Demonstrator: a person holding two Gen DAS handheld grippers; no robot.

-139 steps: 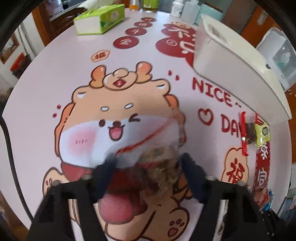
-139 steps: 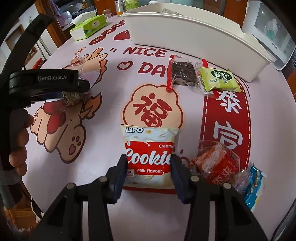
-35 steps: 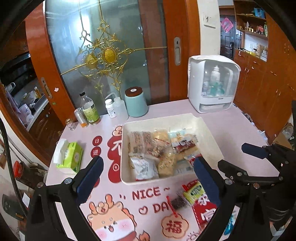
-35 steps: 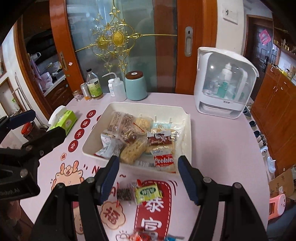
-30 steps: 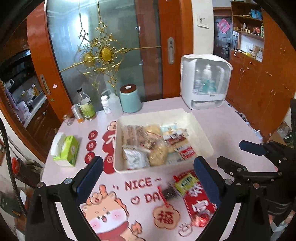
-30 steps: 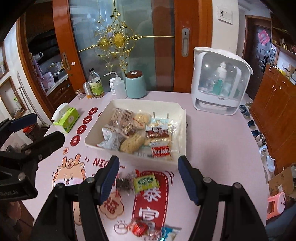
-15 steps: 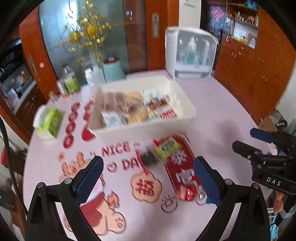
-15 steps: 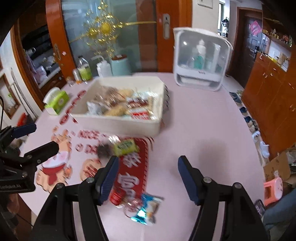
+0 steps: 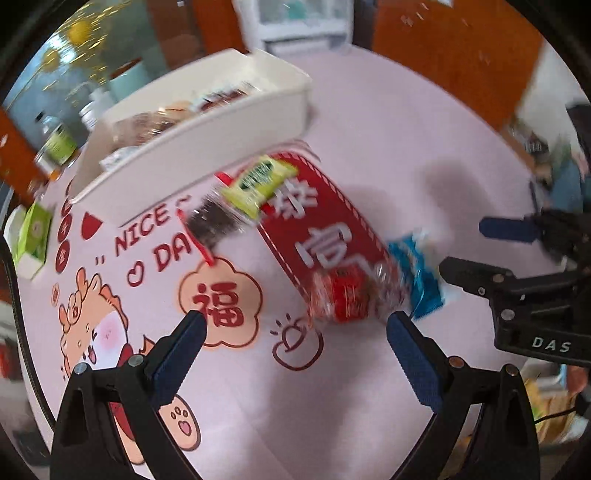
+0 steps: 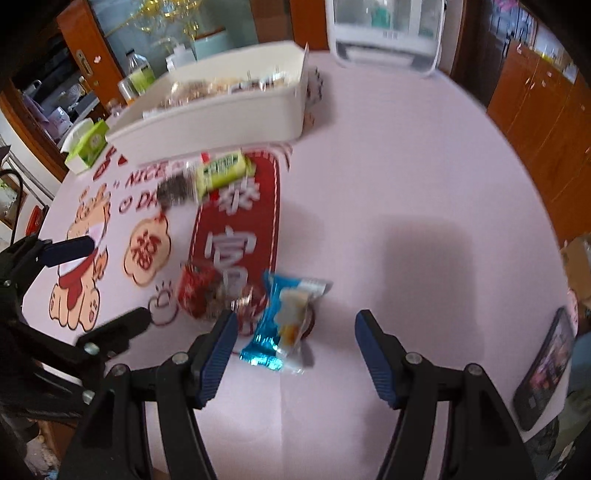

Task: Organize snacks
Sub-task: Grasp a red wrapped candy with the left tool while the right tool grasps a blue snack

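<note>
A white bin (image 9: 192, 140) (image 10: 221, 110) full of wrapped snacks stands at the back of the pink table. Loose on the table lie a green packet (image 9: 258, 182) (image 10: 221, 170), a dark bar (image 9: 214, 225) (image 10: 175, 192), a red packet (image 9: 347, 295) (image 10: 199, 291) and a blue packet (image 9: 421, 273) (image 10: 284, 317). My left gripper (image 9: 295, 328) is open above the table, nearer me than the red packet. My right gripper (image 10: 293, 328) is open, with the blue packet just ahead between its fingers, untouched. Both hold nothing.
A green tissue box (image 9: 33, 236) (image 10: 88, 146) sits at the table's left edge. Bottles (image 10: 138, 75) and a teal canister stand behind the bin, beside a white appliance (image 10: 388, 33). A phone (image 10: 546, 369) lies at the right rim.
Both grippers have come down close to the table and tipped downward. The bin has slid to the top of both views; the red and blue packets now lie near the fingertips.
</note>
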